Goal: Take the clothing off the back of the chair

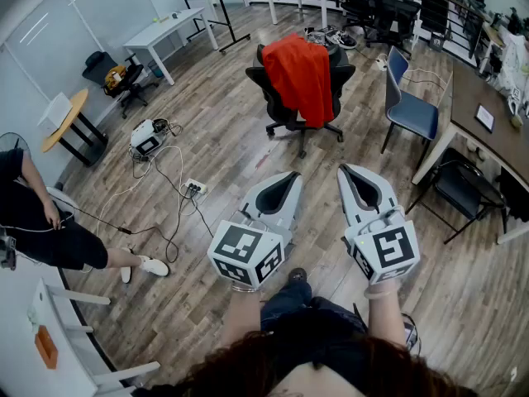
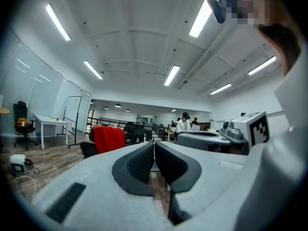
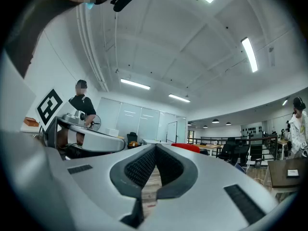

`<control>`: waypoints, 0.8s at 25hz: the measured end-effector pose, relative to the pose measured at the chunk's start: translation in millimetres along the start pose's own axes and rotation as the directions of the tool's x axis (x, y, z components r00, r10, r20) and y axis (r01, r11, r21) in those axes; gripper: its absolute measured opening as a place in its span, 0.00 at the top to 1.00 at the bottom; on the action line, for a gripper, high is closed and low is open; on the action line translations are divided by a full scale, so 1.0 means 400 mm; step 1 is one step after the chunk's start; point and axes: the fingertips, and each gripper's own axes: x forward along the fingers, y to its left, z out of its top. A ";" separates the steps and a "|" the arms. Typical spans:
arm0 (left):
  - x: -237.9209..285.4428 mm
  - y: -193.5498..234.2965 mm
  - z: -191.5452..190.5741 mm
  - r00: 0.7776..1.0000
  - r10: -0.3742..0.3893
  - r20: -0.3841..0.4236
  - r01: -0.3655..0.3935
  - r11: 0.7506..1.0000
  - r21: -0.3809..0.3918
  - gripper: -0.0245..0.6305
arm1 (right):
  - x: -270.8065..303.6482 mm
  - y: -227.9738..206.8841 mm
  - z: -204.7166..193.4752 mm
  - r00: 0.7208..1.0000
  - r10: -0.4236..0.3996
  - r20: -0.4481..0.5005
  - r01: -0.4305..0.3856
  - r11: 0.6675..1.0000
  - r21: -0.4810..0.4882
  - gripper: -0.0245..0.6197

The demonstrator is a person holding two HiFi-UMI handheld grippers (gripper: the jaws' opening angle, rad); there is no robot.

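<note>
Cables [image 1: 165,197] trail across the wooden floor [image 1: 240,139] at the left, running to a power strip [image 1: 195,188] and a small white device [image 1: 147,136]. They lie to the side, so the way ahead to the chair is probably free of them.

The left gripper [image 1: 291,174] is held level in front of the person's body. Its jaws are pressed together with nothing between them, which is a carrying posture rather than a reaching one, likely because the target is well apart from it.

Farther ahead, near the middle of the room, the red clothing [image 1: 302,73] hangs over the back of the black office chair [image 1: 285,110]. It is draped across the top edge and falls down the backrest, so it seems to stay there by its own weight and a lift upward should free it.

The right gripper [image 1: 351,170] sits beside its partner, also level, closed and empty. Both point roughly toward the chair, which suggests that the approach has yet to begin and that the jaws must spread before any grasp.

To the right, a blue chair [image 1: 411,110] stands by a brown desk [image 1: 471,98], near the office chair but not touching it.
</note>
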 end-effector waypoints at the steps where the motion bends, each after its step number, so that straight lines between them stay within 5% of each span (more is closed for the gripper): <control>1: 0.004 0.014 -0.001 1.000 -0.001 -0.001 0.001 1.000 -0.001 0.93 | 0.015 0.001 -0.002 1.000 -0.002 -0.003 0.002 1.000 -0.001 0.98; 20: 0.115 0.257 0.008 0.996 -0.092 0.017 0.093 0.995 -0.034 0.93 | 0.275 0.001 -0.030 0.999 -0.035 0.030 0.034 0.999 0.042 0.98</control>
